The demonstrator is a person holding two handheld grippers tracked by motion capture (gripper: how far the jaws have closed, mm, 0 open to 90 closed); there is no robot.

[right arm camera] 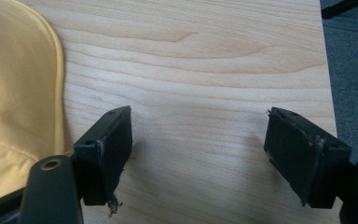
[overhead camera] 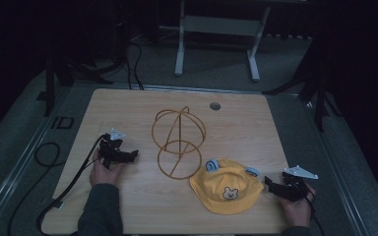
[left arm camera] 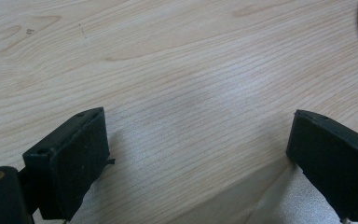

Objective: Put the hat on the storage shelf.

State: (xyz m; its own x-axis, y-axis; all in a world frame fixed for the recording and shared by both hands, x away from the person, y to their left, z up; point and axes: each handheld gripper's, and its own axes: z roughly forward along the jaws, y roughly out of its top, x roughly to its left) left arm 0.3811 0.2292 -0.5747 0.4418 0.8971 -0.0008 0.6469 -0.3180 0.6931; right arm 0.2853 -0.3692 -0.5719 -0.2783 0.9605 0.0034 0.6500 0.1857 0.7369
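Yellow hat (overhead camera: 227,185) lying flat on the table (overhead camera: 128,108), just beside the right gripper (overhead camera: 275,188) fingers (right arm camera: 107,140); both grippers spread, holding nothing; high view showing wire stand (overhead camera: 178,142) beyond left gripper (overhead camera: 123,156).

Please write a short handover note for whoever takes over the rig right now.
Left gripper: jaws open, empty, low over bare table left of the wire stand.
Right gripper: jaws open, empty, just right of the yellow hat, not touching it.
Things: hat lies flat near the front edge, bear face up; stand upright mid-table, nothing on it.
Done: nothing visible yet.
Left: probably grip the hat and set it on the stand.
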